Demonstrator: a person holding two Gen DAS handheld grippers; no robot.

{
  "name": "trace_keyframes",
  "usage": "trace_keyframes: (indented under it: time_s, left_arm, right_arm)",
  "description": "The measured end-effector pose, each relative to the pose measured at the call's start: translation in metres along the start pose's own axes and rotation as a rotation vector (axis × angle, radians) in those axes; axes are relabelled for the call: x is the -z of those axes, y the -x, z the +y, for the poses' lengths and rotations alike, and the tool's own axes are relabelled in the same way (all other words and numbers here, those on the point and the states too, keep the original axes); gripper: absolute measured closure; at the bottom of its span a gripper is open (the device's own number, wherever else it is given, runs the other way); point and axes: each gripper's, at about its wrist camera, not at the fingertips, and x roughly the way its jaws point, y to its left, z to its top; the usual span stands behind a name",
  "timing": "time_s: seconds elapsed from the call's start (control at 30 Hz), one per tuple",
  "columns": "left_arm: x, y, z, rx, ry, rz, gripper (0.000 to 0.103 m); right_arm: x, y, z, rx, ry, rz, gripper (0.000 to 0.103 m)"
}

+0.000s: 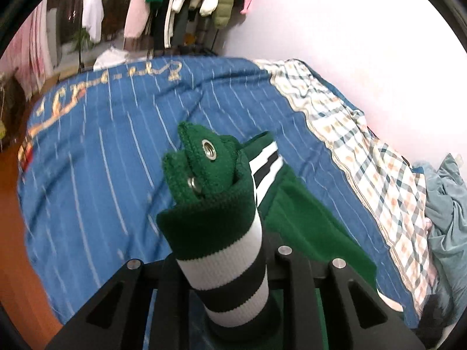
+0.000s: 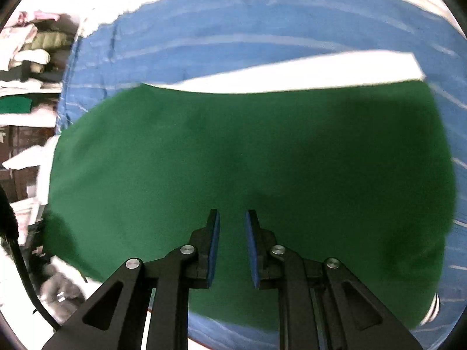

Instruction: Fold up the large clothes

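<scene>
A large green garment with white and black striped ribbing lies on a bed covered by a blue striped quilt [image 1: 87,151]. My left gripper [image 1: 221,233] is shut on the garment's striped ribbed edge [image 1: 224,256], which is bunched up over the fingers and hides them; two metal snaps show in the green fold [image 1: 208,147]. In the right wrist view the green garment [image 2: 248,151] spreads flat over the quilt [image 2: 233,20], with a white band [image 2: 306,74] along its far edge. My right gripper [image 2: 232,227] is open and empty just above the green cloth.
A plaid sheet [image 1: 364,151] and a grey-blue crumpled cloth [image 1: 446,204] lie on the bed's right side by the white wall. Hanging clothes [image 1: 163,0] fill a rack beyond the bed. Wooden floor [image 1: 20,248] lies left. Shelves of clothes [image 2: 29,58] stand at left.
</scene>
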Motion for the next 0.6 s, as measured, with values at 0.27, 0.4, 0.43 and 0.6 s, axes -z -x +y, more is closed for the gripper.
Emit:
trace_keyframes:
  time_s: [0.27,0.4,0.43,0.6]
  left_arm:
    - [0.005,0.035,-0.060,0.057,-0.228,-0.070,0.085]
    - [0.018,0.070,-0.126,0.170,-0.391,-0.128,0.085]
    - [0.023,0.076,-0.141,0.201,-0.424,-0.129,0.085]
    - [0.087,0.096,-0.232,0.421,-0.587,-0.042,0.086]
  right_arm:
    - [-0.003,0.004,-0.021,-0.082,-0.075,-0.004,0.073]
    - [0.033,0.041,-0.059,-0.094,-0.118,-0.041,0.059]
    - [0.046,0.054,-0.073,-0.107,-0.143,-0.058,0.059]
    - [0.102,0.103,-0.121,-0.127,-0.247,-0.116,0.059]
